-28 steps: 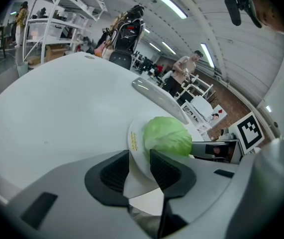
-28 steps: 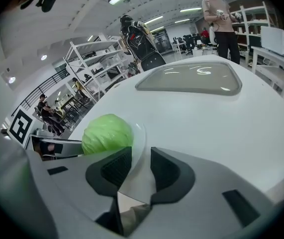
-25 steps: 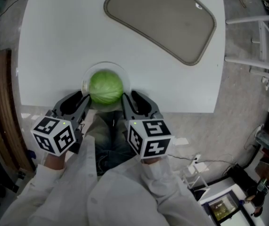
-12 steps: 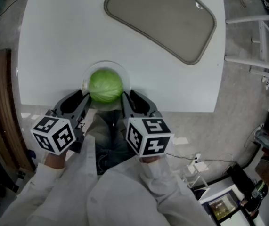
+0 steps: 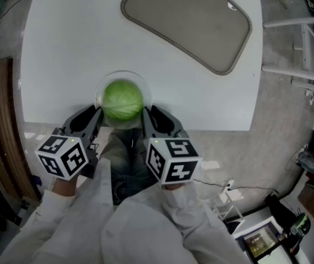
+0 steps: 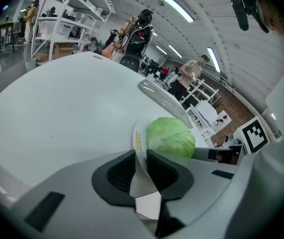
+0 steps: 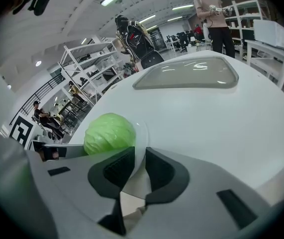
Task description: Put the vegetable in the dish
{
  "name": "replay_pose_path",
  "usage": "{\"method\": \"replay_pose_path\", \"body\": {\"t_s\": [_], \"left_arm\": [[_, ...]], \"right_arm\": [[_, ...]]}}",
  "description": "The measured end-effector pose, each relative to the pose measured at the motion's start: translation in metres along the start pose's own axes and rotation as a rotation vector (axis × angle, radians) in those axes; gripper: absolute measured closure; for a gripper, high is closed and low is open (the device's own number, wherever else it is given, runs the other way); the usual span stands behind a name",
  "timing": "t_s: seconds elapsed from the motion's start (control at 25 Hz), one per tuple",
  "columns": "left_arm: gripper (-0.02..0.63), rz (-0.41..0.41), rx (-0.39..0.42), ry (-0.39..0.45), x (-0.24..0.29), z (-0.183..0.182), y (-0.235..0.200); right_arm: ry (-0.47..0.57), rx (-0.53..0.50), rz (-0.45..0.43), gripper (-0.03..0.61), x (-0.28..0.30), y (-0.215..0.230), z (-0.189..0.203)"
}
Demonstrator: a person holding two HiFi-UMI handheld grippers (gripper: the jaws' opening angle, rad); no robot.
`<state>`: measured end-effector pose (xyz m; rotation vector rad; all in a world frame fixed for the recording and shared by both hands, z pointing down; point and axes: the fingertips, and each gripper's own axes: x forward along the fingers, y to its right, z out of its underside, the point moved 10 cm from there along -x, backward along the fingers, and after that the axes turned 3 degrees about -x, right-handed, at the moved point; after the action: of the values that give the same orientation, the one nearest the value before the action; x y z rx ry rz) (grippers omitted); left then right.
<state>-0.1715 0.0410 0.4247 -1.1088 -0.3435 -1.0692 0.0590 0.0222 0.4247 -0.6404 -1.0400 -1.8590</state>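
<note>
Only your left claw (image 5: 98, 113) has moved, closing on the rim of the dish (image 5: 141, 83), right claw (image 5: 145, 114) clenched opposite (cabbage (image 5: 123, 99) already sits inside, so little is left).

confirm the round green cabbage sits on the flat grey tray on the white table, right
No: the round green cabbage sits in the clear round dish on the white table. The head view shows the flat grey tray lying apart.
</note>
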Motion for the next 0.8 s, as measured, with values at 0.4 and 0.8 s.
{"method": "replay_pose_path", "body": {"t_s": [0.4,0.8], "left_arm": [[0.540,-0.006,0.004,0.001,0.002,0.004,0.000],[0.543,0.010,0.017,0.013,-0.005,-0.007,0.005]], "right_arm": [[0.021,-0.003,0.007,0.509,-0.002,0.000,0.002],[0.042,0.001,-0.003,0.511,-0.010,-0.004,-0.006]]}}
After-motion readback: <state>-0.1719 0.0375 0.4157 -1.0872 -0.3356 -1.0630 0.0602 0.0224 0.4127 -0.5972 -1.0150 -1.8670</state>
